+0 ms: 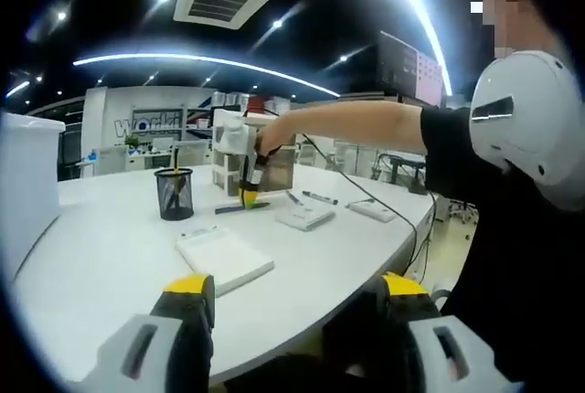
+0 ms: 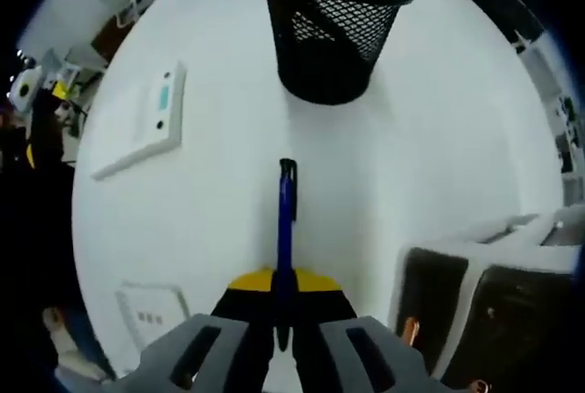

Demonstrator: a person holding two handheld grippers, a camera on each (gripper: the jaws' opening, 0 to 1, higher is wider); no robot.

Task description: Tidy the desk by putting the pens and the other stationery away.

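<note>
Right gripper view: the right gripper (image 2: 284, 306) had its jaws closed on a blue pen (image 2: 286, 233), which lay along the white worktop (image 2: 439, 164) with its black tip toward the mesh cup (image 2: 335, 26). The cup stood just beyond the pen tip, apart from it. A white notepad (image 2: 142, 121) lay left of the pen, and a second white pad (image 2: 151, 313) lay near the gripper on that same side. Dark-fronted white boxes (image 2: 484, 292) stood right of the gripper.

Left gripper view: the left gripper (image 1: 297, 315) hung over the worktop's near edge, jaws wide apart and holding nothing. Beyond them lay a notepad (image 1: 225, 259); the cup (image 1: 174, 193) stood farther back. Right of the cup, the person's arm (image 1: 366, 128) reached across, holding the right gripper (image 1: 249, 194) down at the worktop. A pen (image 1: 320, 197) and two white pads (image 1: 305, 216) (image 1: 372, 210) lay right of that gripper.
</note>
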